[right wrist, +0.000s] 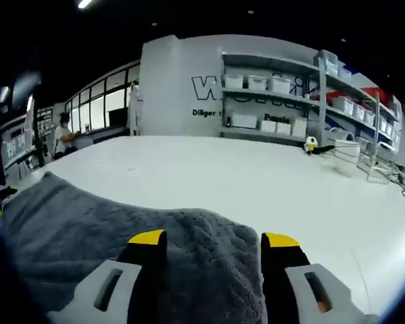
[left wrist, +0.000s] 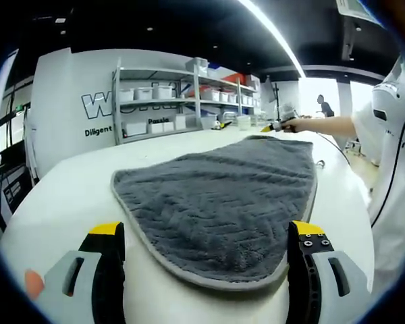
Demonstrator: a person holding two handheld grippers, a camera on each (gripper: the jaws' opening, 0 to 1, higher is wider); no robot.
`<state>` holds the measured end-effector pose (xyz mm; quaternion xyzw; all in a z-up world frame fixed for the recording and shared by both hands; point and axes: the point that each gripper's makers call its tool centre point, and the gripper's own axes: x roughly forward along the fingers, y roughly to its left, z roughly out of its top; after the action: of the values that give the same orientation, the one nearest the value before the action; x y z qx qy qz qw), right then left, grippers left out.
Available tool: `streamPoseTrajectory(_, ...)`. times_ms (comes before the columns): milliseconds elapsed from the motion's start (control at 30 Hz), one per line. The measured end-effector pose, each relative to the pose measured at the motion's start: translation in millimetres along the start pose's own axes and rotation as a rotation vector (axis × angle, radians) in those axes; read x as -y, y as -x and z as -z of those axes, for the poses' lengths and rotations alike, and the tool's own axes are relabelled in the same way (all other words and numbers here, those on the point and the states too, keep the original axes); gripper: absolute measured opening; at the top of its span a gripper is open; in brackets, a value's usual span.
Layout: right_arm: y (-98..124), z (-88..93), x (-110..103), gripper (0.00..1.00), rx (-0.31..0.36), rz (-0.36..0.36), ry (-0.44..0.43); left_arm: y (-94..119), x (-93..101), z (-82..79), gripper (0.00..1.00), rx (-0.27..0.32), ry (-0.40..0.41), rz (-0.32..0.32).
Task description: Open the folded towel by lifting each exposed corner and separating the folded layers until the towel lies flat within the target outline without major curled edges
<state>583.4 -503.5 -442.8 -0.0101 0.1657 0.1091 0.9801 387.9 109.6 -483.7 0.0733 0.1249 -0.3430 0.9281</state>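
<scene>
A grey towel (left wrist: 223, 202) was seen spread on the white tabletop (left wrist: 74, 196), its near rounded edge lying between the parted jaws of the left claw (left wrist: 206, 236), which gripped nothing. The right claw (right wrist: 212, 243) was held open over a far corner of the towel (right wrist: 121, 243), and shelves (right wrist: 290, 101) stood behind the tabletop (right wrist: 256, 175).
</scene>
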Motion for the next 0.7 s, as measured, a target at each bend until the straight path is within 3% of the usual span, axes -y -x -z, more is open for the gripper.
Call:
streamPoseTrajectory(133,21,1.0,-21,0.73,-0.003,-0.037,0.009,0,0.7,0.2,0.99,-0.002,-0.002,0.003)
streamPoseTrajectory(233,41,12.3,-37,0.75,-0.068,-0.07,0.155,0,0.5,0.1,0.99,-0.001,-0.002,0.003)
streamPoseTrajectory(333,63,20.6,-56,0.83,-0.099,-0.101,0.244,0,1.0,-0.3,0.99,0.001,0.004,0.007)
streamPoseTrajectory(467,96,24.3,-78,0.9,-0.08,-0.185,0.217,0,1.5,-0.4,0.99,0.002,0.007,0.009)
streamPoseTrajectory(700,138,32.9,-81,0.99,-0.072,-0.18,0.214,0,2.2,-0.5,0.99,0.002,0.012,0.01)
